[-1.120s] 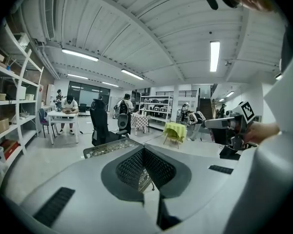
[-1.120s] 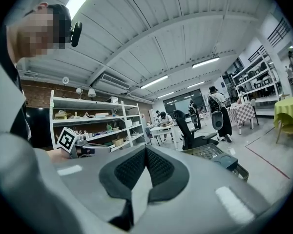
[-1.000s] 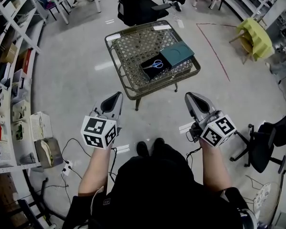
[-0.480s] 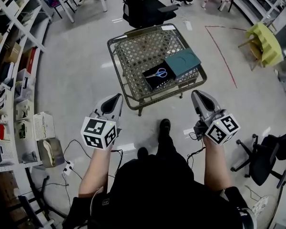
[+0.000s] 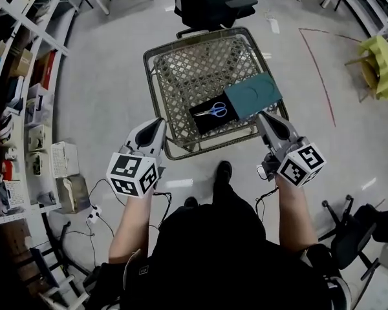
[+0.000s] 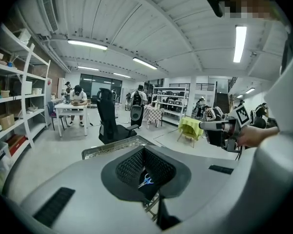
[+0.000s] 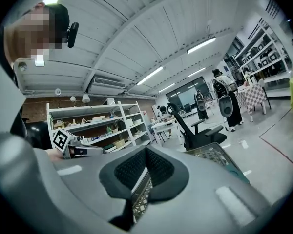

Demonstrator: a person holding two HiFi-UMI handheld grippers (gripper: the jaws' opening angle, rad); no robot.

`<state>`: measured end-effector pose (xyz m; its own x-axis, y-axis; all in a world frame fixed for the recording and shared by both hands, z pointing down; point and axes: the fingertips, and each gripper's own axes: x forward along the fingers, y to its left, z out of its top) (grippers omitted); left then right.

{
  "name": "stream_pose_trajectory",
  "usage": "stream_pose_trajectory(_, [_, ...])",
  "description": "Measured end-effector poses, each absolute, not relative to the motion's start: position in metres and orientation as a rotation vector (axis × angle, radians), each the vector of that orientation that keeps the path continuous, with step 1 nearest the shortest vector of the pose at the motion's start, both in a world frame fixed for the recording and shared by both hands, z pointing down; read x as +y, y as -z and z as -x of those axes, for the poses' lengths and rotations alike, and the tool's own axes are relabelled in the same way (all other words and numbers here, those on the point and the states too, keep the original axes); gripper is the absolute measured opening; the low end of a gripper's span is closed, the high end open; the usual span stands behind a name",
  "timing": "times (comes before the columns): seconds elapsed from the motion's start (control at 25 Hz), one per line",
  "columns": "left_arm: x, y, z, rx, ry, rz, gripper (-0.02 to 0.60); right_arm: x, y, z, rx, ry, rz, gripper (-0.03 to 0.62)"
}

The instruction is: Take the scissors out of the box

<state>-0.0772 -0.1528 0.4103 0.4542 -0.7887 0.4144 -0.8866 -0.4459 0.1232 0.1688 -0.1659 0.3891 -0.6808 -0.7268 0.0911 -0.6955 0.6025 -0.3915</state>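
Heads-up: left hand-held gripper (image 5: pixel 156 124) and right hand-held gripper (image 5: pixel 264 117) both closed, empty. The scissors (image 5: pixel 213 111) lie flat in the box (image 5: pixel 199 120) ahead, between them. Unopened jaws would likely shove the box across the surface (image 5: pixel 194 70).

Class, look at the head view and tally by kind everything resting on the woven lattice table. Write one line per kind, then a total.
Blue-handled scissors: 1
Open black box holding them: 1
Flat teal box lid: 1
Total: 3
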Motion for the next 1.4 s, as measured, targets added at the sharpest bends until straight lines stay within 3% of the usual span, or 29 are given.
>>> stream_pose_trajectory(0.4, [-0.195, -0.412, 0.042, -1.473, -0.411, -2.356, 0.006, -0.214, -0.411, -0.166, 2.910, 0.609, 1.069, 0.012])
stream_pose_trajectory(1.4, [-0.228, -0.470, 0.094, -1.351, -0.337, -2.310, 0.006, -0.248, -0.524, -0.069, 3.518, 0.585, 0.997, 0.054])
